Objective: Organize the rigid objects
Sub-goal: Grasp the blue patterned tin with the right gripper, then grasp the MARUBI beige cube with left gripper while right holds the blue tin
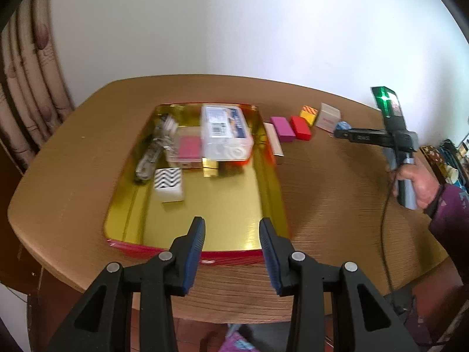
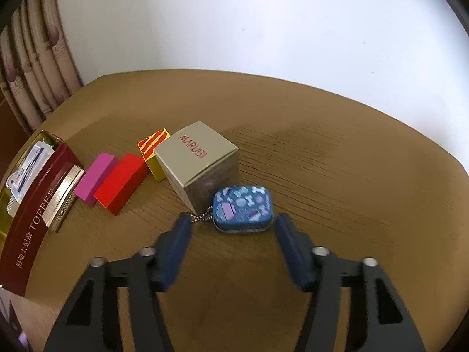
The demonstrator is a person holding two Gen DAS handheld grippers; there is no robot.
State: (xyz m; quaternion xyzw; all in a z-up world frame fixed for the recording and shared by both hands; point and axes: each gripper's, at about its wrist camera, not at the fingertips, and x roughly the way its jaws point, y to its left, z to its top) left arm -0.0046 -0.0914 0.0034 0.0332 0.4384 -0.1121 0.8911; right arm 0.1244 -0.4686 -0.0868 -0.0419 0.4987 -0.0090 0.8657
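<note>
Blue little tin sits between the open right tongs, just in front, touching the tan box. Its bead chain could snag, or the tin could slip sideways. Left tongs hang open and empty over the gold tray. Brown wooden table, white wall, curtain far left.

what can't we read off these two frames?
- Left wrist view: the metal piece in the gold tray is motion-blurred; can't identify it.
- Left wrist view: the clear plastic case hides whatever lies under it.
- Right wrist view: the tray is cut off by the left edge.
- Right wrist view: the beige box hides where the blue tin chain ends.
</note>
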